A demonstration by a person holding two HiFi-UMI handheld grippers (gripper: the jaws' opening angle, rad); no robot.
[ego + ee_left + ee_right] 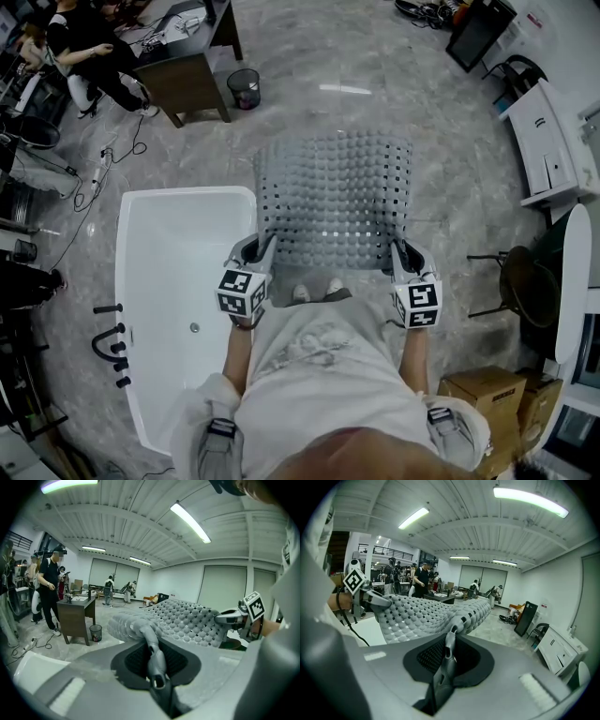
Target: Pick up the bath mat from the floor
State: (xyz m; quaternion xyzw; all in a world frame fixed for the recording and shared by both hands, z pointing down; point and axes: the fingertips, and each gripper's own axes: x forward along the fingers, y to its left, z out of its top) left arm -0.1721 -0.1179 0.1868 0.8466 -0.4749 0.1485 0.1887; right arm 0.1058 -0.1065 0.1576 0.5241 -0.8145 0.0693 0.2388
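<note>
**Figure: two-corner hold on a lifted mat.** The grey, studded and perforated rubber bath mat is spread between the two tools in front of the person. It is just beside the white bathtub and raised over the grey marbled floor.

The left hand-held gripper has its jaws drawn narrow on the near left corner. Its own view shows a bunched fold of rubber pinched between them. The right hand-held gripper grips the near right corner the same way, jaws almost together on a thin pleat. The sheet runs roughly level from the near edge. The far edge curls downward and appears clear of the floor, so the pick-up looks essentially made and the step in hand is carrying the mat securely.

To do this well:
- Both pinches are shallow and sit at the very edge of a flexible, probably slippery sheet, so the grip should be held firm and neither jaw relaxed.
- The two tools are best held level and a constant distance apart. Moved closer together, the middle sags; pulled apart, a corner may slip out.
- Any further lift should be slow and even, so the drooping far edge does not swing or catch the tub rim.
</note>
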